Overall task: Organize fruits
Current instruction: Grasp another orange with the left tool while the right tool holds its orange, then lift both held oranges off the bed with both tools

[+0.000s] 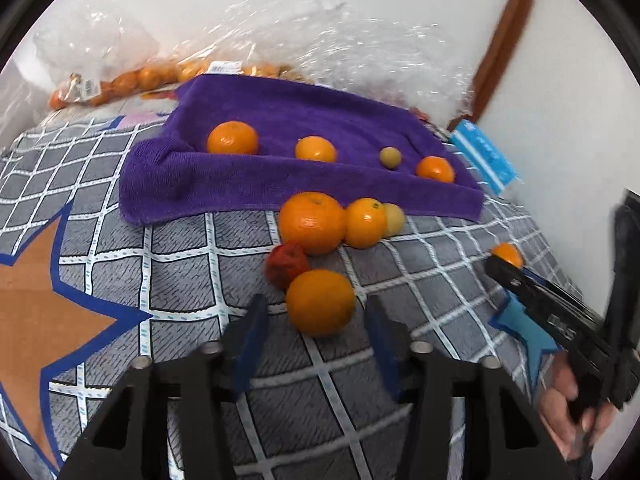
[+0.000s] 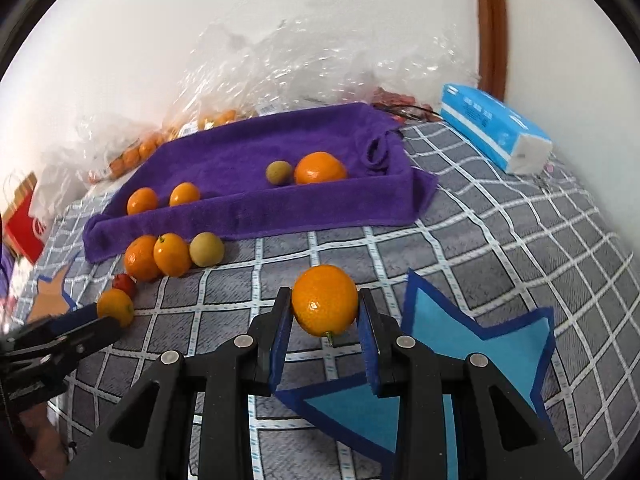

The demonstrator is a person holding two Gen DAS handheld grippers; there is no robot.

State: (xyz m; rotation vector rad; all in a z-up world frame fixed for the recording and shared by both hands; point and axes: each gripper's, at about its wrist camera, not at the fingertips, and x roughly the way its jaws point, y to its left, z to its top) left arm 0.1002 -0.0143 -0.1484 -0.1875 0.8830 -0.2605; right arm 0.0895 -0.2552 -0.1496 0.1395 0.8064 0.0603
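A purple towel [image 1: 280, 184] [image 2: 248, 160] lies on the checked bedspread with three oranges and a small greenish fruit [image 1: 390, 157] on it. In front of it sit a big orange [image 1: 312, 222], a smaller orange [image 1: 364, 222], a yellowish fruit [image 1: 396, 219] and a red fruit [image 1: 285, 265]. My left gripper [image 1: 316, 308] [image 2: 108, 318] is open, with an orange [image 1: 320, 302] [image 2: 115, 306] on the bedspread between its fingertips and small gaps on both sides. My right gripper [image 2: 324, 298] [image 1: 498, 262] is shut on another orange [image 2: 324, 300] [image 1: 509, 254], held above the bedspread.
Clear plastic bags with several oranges [image 1: 132, 80] are piled along the white wall behind the towel. A blue tissue pack [image 2: 492, 132] lies at the back right and a red paper bag [image 2: 24, 224] at the far left. A hand [image 1: 568, 412] holds the right gripper.
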